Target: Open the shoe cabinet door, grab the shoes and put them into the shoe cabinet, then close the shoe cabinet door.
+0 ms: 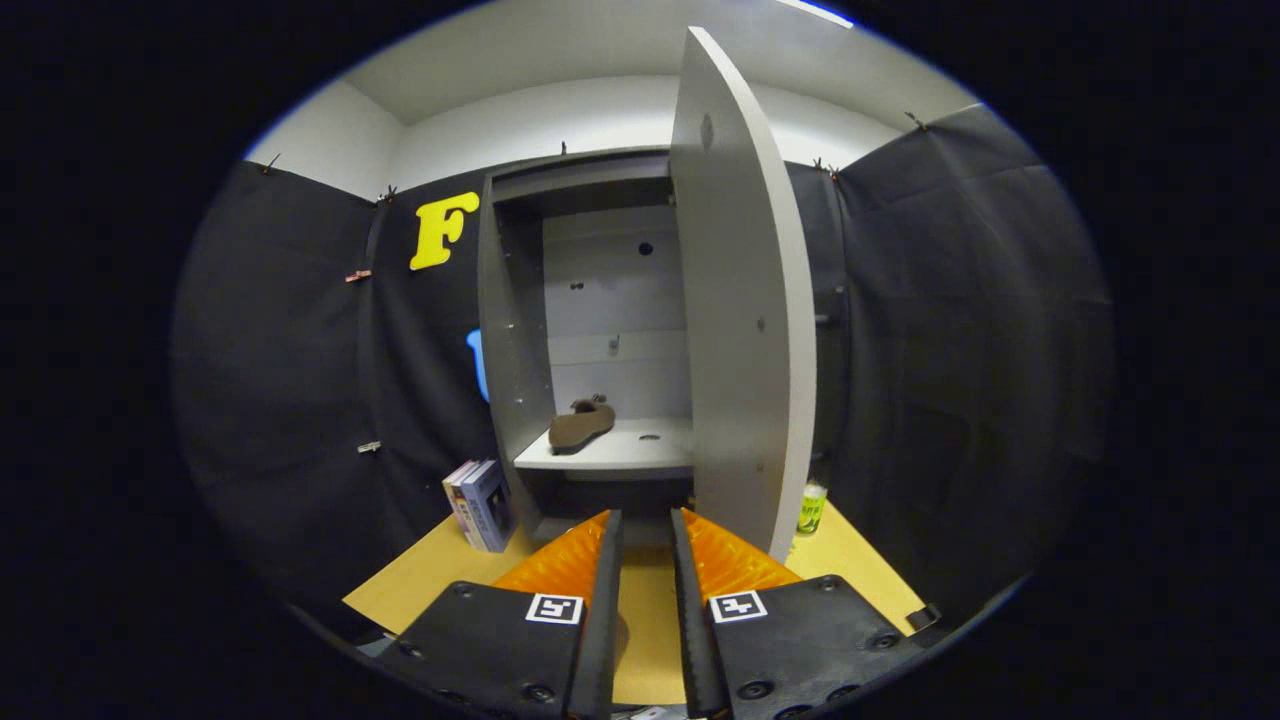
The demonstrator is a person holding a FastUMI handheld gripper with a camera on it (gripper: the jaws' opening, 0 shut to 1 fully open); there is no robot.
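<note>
Grey board makes up the shoe cabinet [520, 330] that we see standing on the table [430, 575] beyond our gripper [645, 530]. Its door [745, 330] is swung open, edge-on toward us, just ahead of the right finger. A brown shoe [580, 424] lies on the shelf [620, 452] inside, toward the left wall. Our jaws are set narrowly apart and hold nothing; bare table shows between them. A few books [480, 503] stand upright just beside the cabinet on the left, and a small green bottle [812, 508] stands to the right, past the door's lower corner.
</note>
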